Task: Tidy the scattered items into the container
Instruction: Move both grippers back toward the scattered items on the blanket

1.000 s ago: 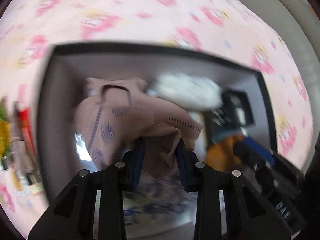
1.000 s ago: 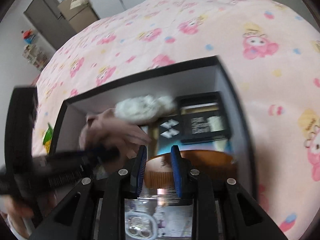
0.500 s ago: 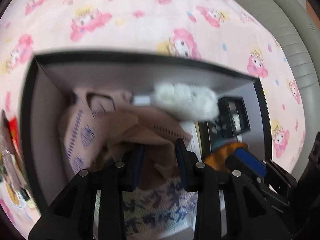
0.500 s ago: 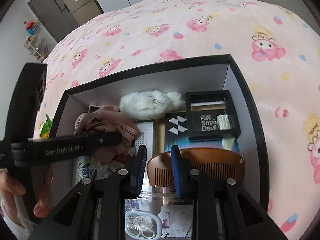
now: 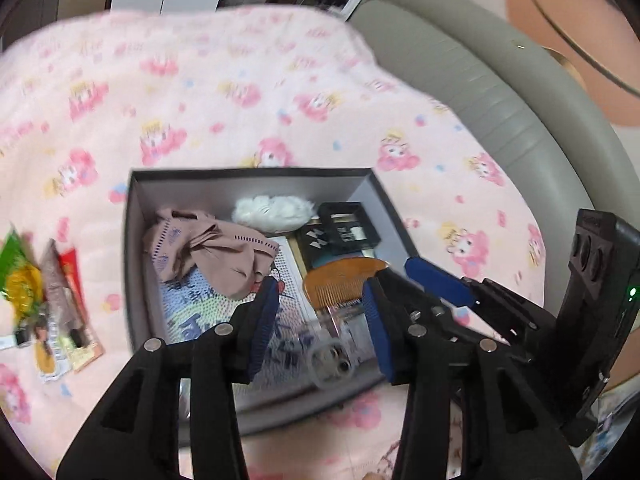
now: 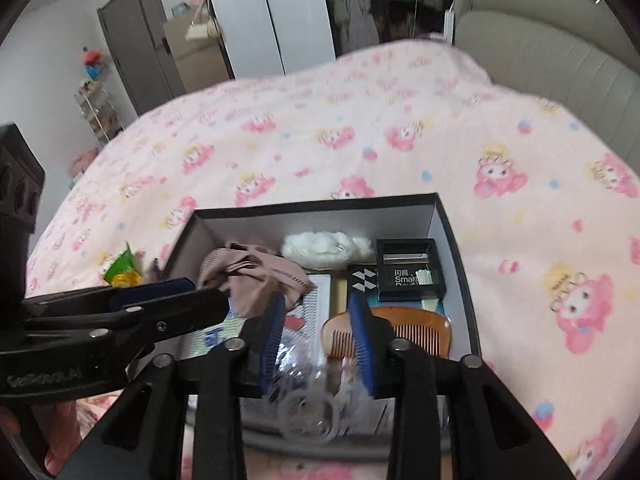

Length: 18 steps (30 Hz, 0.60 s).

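Note:
The black box (image 5: 248, 174) with grey inner walls sits on the pink bedspread. In it lie a beige cloth (image 5: 208, 248), a white fluffy item (image 5: 272, 210), a small black case (image 5: 348, 228) and a wooden comb (image 5: 344, 280). My left gripper (image 5: 320, 312) hovers above the box's near side, its jaws opening with nothing between them. My right gripper (image 6: 316, 320) hangs over the box (image 6: 316, 205) too, jaws opening and empty, above the comb (image 6: 416, 332) and beside the cloth (image 6: 256, 276). Each gripper shows in the other's view, the right gripper (image 5: 436, 284) and the left gripper (image 6: 152, 292).
Several snack packets (image 5: 52, 308) lie on the bedspread left of the box; a green one (image 6: 124, 268) peeks out behind it. A clear plastic piece (image 5: 332, 360) rests in the box's near end. A grey padded headboard (image 5: 480, 80) curves along the right.
Both grippers have lifted up and back from the box. The left one let go of the beige cloth, which now lies in the box. Both pairs of jaws stand wider.

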Motion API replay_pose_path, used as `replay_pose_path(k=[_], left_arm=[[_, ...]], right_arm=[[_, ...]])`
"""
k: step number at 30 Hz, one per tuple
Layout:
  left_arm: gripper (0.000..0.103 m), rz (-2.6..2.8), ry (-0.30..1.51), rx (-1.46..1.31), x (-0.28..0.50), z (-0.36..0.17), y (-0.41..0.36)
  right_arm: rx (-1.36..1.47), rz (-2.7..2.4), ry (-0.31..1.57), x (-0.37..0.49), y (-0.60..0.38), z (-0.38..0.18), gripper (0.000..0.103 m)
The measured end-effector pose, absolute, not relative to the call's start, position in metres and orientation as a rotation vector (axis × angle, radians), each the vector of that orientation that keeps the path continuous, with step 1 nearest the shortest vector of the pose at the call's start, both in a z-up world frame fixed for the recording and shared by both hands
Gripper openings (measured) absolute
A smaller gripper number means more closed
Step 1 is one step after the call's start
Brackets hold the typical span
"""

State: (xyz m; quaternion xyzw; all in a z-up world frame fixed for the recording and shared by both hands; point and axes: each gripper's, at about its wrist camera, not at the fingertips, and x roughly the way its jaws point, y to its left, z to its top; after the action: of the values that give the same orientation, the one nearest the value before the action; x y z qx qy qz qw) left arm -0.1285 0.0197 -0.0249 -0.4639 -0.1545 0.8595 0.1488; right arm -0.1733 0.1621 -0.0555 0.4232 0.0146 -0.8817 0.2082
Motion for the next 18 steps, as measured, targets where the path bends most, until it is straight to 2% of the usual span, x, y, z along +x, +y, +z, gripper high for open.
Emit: replay_pose_path(k=[6,9,18], left_arm=[[0.044,2.55,-0.336,-1.241,-0.086,-0.004,0.029],[0.044,2.588,-0.327,-1.22,-0.06,0.005,0.021],[0.044,2.642,-0.48,-1.238,0.007,-0.001,-0.038]], right_arm=[[1.111,-2.422,0.036,-0.117,0.152,-0.032,0.031],[1.096,-2.424,0.042,-0.094,0.146,-0.026,0.036],[1.056,-2.355,0.069,-0.046,0.098,-0.03,0.036]])
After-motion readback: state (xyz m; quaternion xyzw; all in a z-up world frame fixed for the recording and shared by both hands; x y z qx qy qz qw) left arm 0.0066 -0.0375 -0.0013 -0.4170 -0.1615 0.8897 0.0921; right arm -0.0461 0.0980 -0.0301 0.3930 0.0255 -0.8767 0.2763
